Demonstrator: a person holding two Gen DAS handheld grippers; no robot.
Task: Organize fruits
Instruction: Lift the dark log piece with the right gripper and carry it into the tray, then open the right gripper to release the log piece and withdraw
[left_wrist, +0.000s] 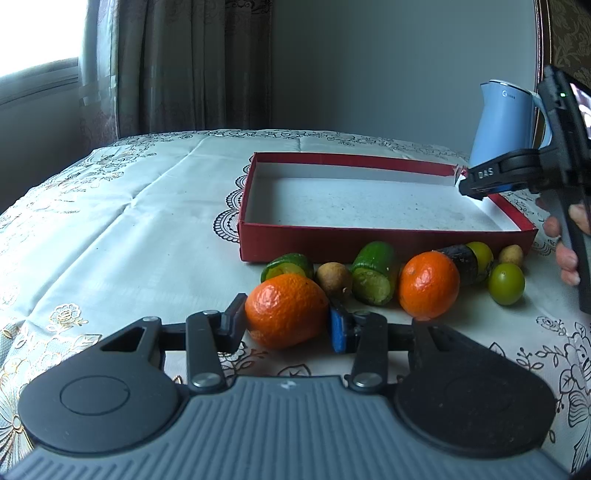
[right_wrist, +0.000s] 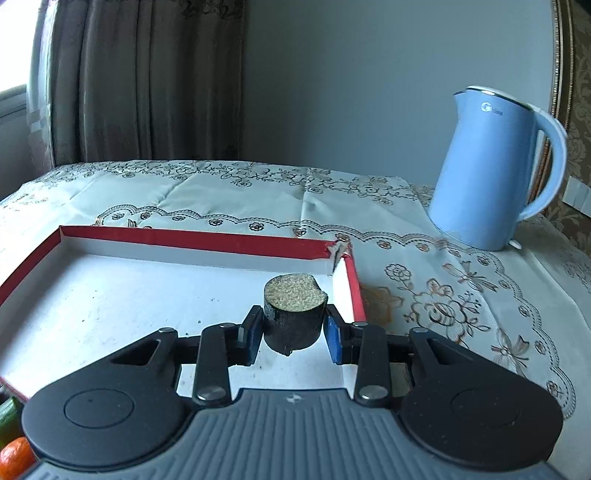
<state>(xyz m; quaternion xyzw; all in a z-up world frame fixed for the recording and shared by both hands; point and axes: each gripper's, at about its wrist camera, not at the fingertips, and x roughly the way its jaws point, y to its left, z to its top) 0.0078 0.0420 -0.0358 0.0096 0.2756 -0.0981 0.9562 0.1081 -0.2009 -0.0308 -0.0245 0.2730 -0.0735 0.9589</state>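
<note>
Right gripper (right_wrist: 293, 334) pinching dark fruit chunk (right_wrist: 293, 314), cut face up, over red box (right_wrist: 192, 240)'s far-right corner; left gripper (left_wrist: 286, 325) pinches orange (left_wrist: 286, 310).

Off-task stuff you've got in view: pale tablecloth (right_wrist: 236, 199) with brown floral embroidery and a scalloped lace border, creased across the middle. Light-blue kettle (right_wrist: 491, 173) stands upright at the table's back right, handle facing right, small logo near its rim. Brown patterned curtain (right_wrist: 147, 77) hangs behind the table on the left, bright window (left_wrist: 37, 33) beside it. Plain grey wall (right_wrist: 351, 74) behind.
</note>
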